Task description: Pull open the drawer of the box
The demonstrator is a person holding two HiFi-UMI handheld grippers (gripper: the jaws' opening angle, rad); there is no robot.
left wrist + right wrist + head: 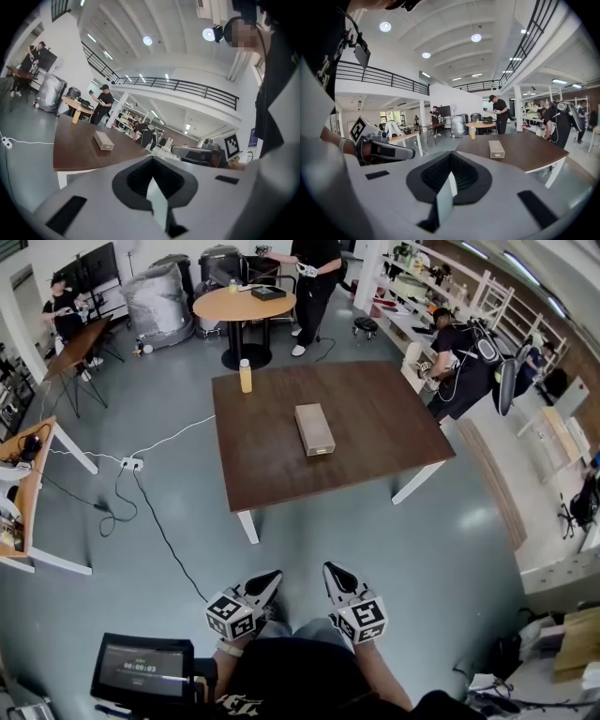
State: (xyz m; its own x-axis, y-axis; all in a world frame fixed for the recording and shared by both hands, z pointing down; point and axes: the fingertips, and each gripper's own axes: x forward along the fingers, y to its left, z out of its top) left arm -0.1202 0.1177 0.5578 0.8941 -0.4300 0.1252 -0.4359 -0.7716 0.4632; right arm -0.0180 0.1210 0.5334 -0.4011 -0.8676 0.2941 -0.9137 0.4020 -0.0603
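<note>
In the head view, the small flat beige box (314,428) lies near the middle of the dark brown wooden table (375,418), with one short end toward the person. The drawer looks closed. The left gripper (267,579) and the right gripper (337,573) are held side by side, well apart from the table and on its near side.

In the left gripper view, the jaws of this gripper (151,180) are pressed together with nothing between them. The box (103,140) is far ahead on the table (79,150).

In the right gripper view, this gripper (450,180) also has its jaws pressed together and empty, and the box (496,149) is far ahead on the table (525,152).

I judge that the task has not started and the approach is the step in hand. The next move calls for coming to the table's near edge and spreading one gripper's jaws to take the drawer front.
</note>
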